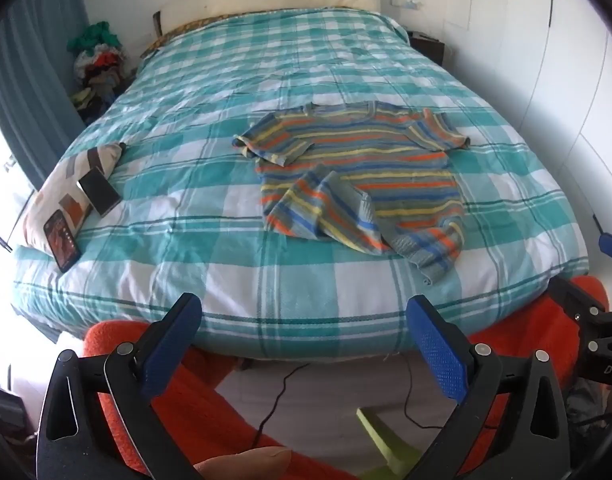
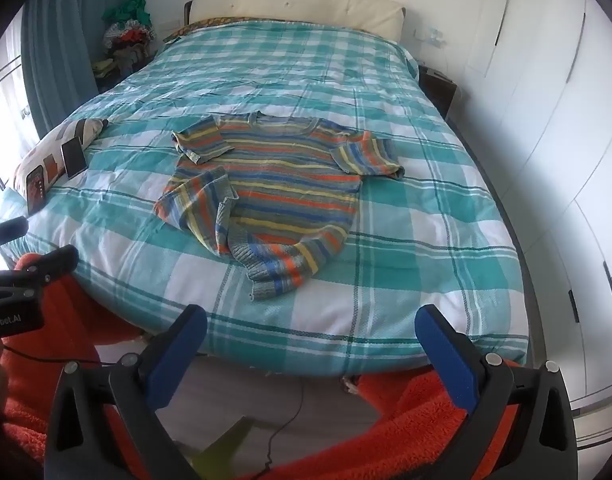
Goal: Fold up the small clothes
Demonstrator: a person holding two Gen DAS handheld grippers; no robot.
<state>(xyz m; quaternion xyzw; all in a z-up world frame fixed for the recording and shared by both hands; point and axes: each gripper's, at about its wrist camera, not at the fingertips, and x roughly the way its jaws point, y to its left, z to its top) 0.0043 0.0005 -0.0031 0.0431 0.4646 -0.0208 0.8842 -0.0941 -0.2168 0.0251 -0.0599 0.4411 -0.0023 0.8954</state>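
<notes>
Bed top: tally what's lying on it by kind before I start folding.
Striped sweater: 1
Phones: 2
Patterned pillow: 1
Total: 4, all on the checked bedspread

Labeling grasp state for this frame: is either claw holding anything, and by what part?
Nothing is held. The left claw and the right claw both stand open and empty, short of the striped sweater, which lies untouched on the bed.
</notes>
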